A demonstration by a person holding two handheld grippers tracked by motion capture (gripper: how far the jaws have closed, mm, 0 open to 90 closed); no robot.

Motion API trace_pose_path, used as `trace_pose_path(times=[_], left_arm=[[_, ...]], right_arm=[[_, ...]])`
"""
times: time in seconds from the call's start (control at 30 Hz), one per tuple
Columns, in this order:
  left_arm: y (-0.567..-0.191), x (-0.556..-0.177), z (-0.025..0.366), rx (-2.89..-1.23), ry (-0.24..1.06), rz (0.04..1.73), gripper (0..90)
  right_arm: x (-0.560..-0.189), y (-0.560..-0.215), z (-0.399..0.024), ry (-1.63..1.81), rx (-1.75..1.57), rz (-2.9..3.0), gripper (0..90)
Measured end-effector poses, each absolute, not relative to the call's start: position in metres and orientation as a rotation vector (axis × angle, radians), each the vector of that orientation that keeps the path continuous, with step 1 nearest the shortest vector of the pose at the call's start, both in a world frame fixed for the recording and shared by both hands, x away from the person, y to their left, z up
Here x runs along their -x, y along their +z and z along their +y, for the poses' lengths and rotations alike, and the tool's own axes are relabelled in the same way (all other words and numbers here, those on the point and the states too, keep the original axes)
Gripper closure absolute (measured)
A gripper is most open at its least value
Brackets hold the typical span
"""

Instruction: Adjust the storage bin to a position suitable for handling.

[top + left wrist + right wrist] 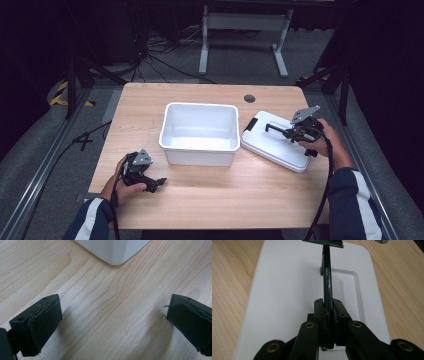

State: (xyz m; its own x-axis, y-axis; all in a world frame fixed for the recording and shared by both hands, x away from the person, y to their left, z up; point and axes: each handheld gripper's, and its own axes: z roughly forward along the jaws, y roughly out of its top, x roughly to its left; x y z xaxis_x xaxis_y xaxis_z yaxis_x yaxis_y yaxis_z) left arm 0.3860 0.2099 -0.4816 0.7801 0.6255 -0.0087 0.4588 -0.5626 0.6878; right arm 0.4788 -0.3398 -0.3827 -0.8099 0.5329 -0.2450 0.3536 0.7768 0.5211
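Wooden table [200, 200], white bin [200, 132], grey carpet [30, 150], dark rm.

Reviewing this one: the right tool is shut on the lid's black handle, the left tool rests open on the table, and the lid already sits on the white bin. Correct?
Not quite. The lid lies on the table beside the white bin, which is open, as the high view shows. The right tool is shut on the lid's handle, and the left tool is open.

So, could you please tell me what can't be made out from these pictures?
- High view: the near inner wall of the white bin is hidden by its own rim.
- Right gripper view: the right tool is shut on the lid's black handle, and its own linkage covers the near end of the white lid.
- Left gripper view: the bin's corner is cut off by the top edge.
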Motion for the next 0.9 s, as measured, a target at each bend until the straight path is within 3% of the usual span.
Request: trace_pose_path(times=[0.6,0.9], left_arm=[[-0.4816,-0.386,0.2099,-2.268,0.308,0.801,0.5],[-0.4817,-0.3868,0.2103,-2.269,0.314,0.79,0.5]], right_arm=[[-0.4791,-0.3915,-0.3477,0.696,-0.792,2.54,80.5],[-0.4758,-0.3879,-0.3486,0.767,-0.819,2.517,73.5]])
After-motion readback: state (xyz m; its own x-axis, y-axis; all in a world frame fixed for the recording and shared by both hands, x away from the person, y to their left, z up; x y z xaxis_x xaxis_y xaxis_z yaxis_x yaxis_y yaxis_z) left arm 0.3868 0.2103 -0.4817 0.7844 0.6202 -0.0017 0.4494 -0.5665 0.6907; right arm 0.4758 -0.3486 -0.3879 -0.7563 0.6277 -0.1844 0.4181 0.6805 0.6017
